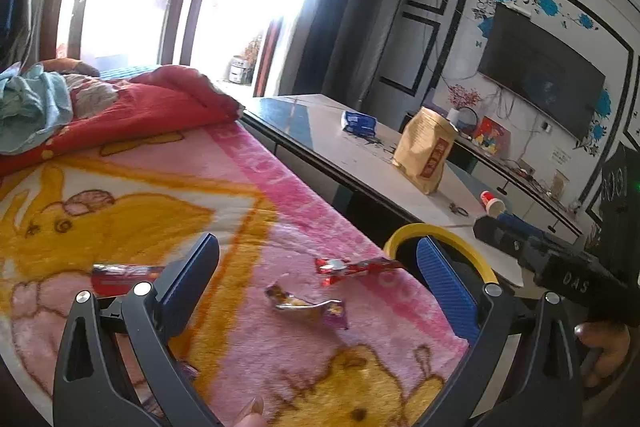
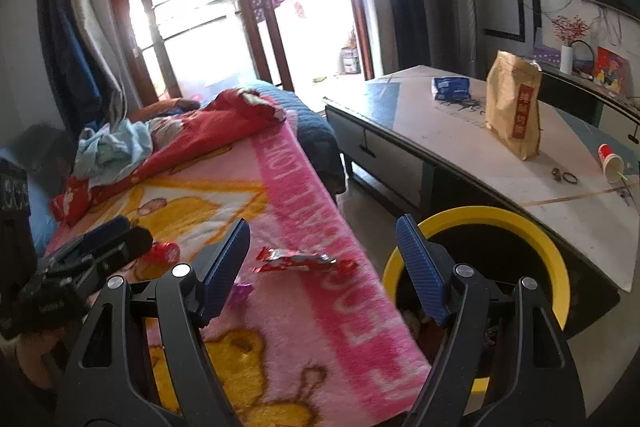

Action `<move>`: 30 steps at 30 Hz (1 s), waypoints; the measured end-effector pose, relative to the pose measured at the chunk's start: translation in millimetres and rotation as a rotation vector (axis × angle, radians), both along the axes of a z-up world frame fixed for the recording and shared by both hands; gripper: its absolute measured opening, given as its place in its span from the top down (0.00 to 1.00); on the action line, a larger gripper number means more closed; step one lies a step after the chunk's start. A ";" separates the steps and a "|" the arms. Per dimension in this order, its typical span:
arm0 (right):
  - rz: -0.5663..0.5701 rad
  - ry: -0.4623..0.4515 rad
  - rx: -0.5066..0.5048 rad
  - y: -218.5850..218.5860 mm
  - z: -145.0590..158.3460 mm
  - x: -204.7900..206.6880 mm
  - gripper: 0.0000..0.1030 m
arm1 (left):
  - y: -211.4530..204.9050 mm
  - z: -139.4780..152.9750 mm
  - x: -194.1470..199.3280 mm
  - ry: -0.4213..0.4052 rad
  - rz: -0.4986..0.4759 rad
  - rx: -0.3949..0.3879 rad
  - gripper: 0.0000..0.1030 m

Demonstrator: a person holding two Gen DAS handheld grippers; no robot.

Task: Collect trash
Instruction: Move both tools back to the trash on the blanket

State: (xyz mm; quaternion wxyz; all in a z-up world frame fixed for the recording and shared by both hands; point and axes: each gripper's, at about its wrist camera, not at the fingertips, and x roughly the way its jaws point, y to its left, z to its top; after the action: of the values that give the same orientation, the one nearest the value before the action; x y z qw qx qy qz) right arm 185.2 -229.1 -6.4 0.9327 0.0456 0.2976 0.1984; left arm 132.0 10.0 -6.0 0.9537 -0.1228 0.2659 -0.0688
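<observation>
The left gripper [image 1: 318, 279] hangs over a pink and yellow blanket [image 1: 248, 195] on a bed, its blue fingers [image 1: 192, 279] well apart with nothing between the pads. Just ahead of it lie three pieces of trash: a red wrapper [image 1: 356, 267] near the blanket's edge, a crumpled purple wrapper [image 1: 308, 305] a little closer to the camera, and a red packet [image 1: 120, 277] partly hidden behind the left finger. The right gripper [image 2: 322, 261] hovers at the bed's edge, its fingers [image 2: 420, 267] also spread wide and empty; one finger is over the blanket, the other in front of a bin [image 2: 548, 247] with a yellow rim that stands on the floor between bed and counter [image 2: 460, 155]. From this view the red wrapper lies between the two fingers but farther off, untouched, and a corner of the purple wrapper shows beside the left-hand finger. On the counter stand a tan paper bag [image 2: 514, 111], a blue packet [image 2: 452, 87] and a red paper cup [image 2: 610, 161] tipped on its side. A red quilt [image 2: 208, 135] and a pale blue cloth [image 2: 112, 149] are bunched at the far end of the bed.
</observation>
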 end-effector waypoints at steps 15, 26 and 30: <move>0.116 0.086 -0.060 51.6 -30.7 3.5 0.35 | 56.6 -19.8 -14.6 0.068 0.082 0.026 0.06; 0.205 0.158 -0.123 82.6 -63.6 13.0 0.35 | 81.4 -48.5 -25.6 0.171 0.051 0.073 0.07; 0.224 0.191 -0.124 88.5 -74.4 20.1 0.39 | 81.2 -59.8 -27.9 0.206 0.019 0.100 0.07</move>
State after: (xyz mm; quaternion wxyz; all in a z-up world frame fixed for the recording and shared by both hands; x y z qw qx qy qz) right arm 205.3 -140.6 -80.9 0.8732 -0.0269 0.4000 0.2770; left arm 104.2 91.1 -65.8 0.9268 -0.0838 0.3646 -0.0332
